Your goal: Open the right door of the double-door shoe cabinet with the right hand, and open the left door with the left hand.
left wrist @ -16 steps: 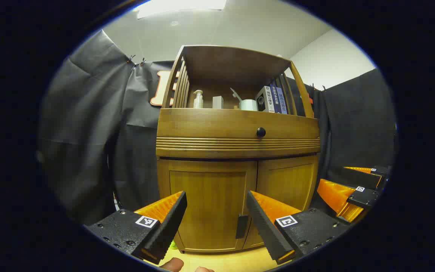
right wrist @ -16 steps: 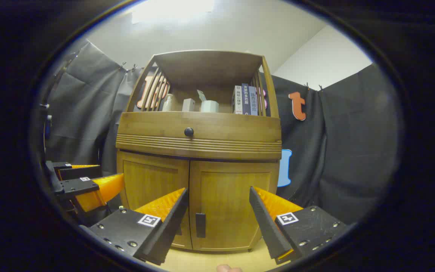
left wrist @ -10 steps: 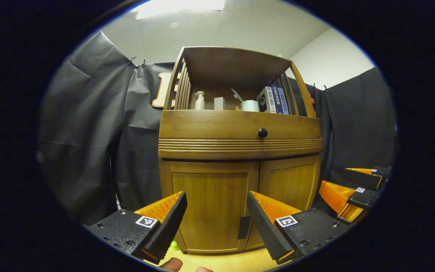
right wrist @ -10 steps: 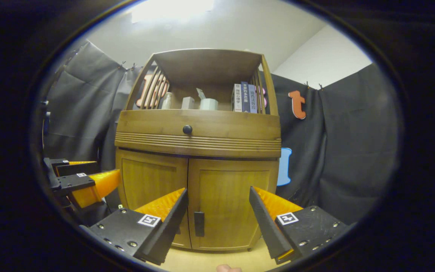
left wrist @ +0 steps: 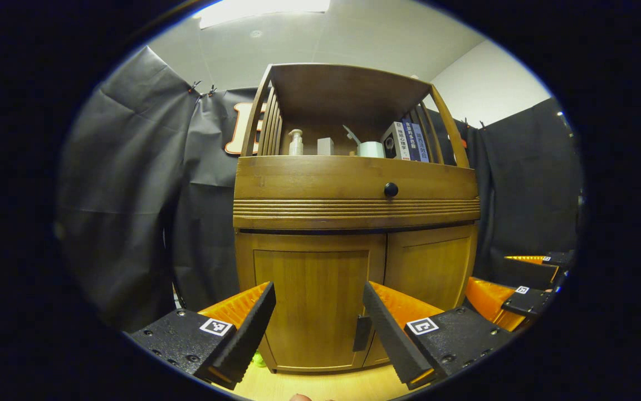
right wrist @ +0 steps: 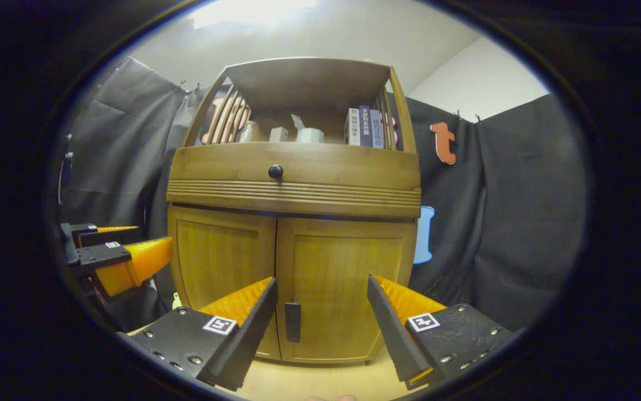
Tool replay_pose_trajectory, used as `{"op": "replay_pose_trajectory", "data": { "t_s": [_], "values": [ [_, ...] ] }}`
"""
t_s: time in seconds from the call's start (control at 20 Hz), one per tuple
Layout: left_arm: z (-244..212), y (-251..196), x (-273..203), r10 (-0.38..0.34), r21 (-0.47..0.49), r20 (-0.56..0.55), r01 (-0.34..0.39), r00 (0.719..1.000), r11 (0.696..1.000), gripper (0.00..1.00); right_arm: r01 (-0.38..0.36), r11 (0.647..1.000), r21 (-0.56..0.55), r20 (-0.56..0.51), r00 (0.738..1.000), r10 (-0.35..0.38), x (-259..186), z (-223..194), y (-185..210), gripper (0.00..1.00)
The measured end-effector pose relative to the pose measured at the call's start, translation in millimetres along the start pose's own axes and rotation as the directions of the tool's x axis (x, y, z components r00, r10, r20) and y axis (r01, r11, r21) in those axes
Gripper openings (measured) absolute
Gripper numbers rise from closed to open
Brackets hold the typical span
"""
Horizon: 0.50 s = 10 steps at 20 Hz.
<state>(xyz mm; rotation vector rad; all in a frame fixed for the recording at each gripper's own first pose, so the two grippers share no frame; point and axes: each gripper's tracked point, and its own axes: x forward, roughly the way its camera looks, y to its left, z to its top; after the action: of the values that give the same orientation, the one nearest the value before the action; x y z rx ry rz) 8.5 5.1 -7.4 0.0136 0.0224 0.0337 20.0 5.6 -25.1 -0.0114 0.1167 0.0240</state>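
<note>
1. The cabinet (left wrist: 353, 223) stands on the floor straight ahead of you; both lower doors are shut.
2. In the right gripper view, the right door (right wrist: 342, 289) fills the gap between your right tongs (right wrist: 320, 312), its dark handle (right wrist: 292, 322) at about 7 o'clock of the door, by the centre seam.
3. In the left gripper view, the left door (left wrist: 312, 306) sits between your left tongs (left wrist: 317, 314); its handle (left wrist: 361, 333) is at 5 o'clock of the door, just beside the right-hand finger.
4. Your right tongs are spread wide and hold nothing, short of the door.
5. Your left tongs are equally wide apart, empty, not touching the cabinet.
6. Each view shows the other tongs off to the side: at 4 o'clock in the left gripper view, at 9 o'clock in the right gripper view.
7. Above the doors runs a drawer front with a round knob (right wrist: 275, 171).
8. On the open shelf at 12 o'clock stand a pump bottle (left wrist: 296, 142), a cup (left wrist: 370, 149) and books (right wrist: 363, 127).
</note>
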Motion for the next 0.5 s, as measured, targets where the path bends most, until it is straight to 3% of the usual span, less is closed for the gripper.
{"op": "replay_pose_trajectory", "data": {
  "t_s": [0.5],
  "values": [
    [-16.6,63.3,-8.9,0.137,0.035,-0.047,-0.136,0.989,0.99,0.96,-0.119,0.991,-0.057,-0.193,0.975,0.106,87.9,-91.3,61.7,0.94]
  ]
}}
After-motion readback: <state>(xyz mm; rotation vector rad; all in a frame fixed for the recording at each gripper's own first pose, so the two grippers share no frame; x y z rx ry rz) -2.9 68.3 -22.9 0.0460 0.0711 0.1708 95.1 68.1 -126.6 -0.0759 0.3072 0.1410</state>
